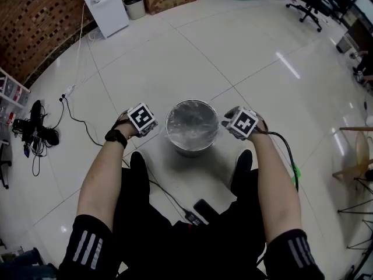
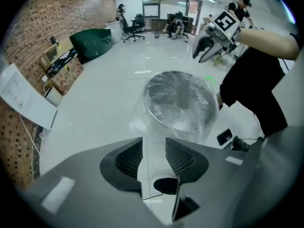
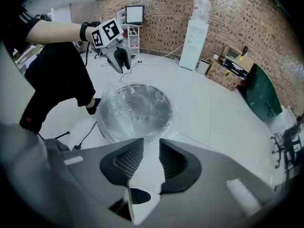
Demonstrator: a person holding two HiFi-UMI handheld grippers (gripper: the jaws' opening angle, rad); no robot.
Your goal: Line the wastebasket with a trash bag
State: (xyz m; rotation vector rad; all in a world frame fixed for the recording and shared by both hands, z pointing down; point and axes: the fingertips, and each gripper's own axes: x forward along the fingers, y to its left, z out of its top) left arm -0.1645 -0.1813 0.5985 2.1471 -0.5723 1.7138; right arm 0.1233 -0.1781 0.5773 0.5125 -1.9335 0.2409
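Observation:
A round metal wastebasket [image 1: 192, 127] stands on the white tiled floor in front of my feet. A clear trash bag [image 2: 183, 103] lines it, and its edge hangs over the rim [image 3: 135, 109]. My left gripper [image 1: 141, 119] hovers above the floor just left of the basket, jaws open with only bare floor between them [image 2: 154, 148]. Just right of the basket is my right gripper [image 1: 240, 123], also open and empty [image 3: 151, 153]. Neither touches the bag. Each gripper shows in the other's view, raised above the basket [image 2: 209, 44] [image 3: 119, 58].
A black cable [image 1: 81, 127] runs across the floor on the left to a heap of gear. A black phone-like device [image 1: 205, 209] lies by my feet. A water dispenser [image 1: 105, 4], a small bin [image 1: 134, 7] and cardboard boxes stand at the far wall; office chairs [image 1: 312, 4] at far right.

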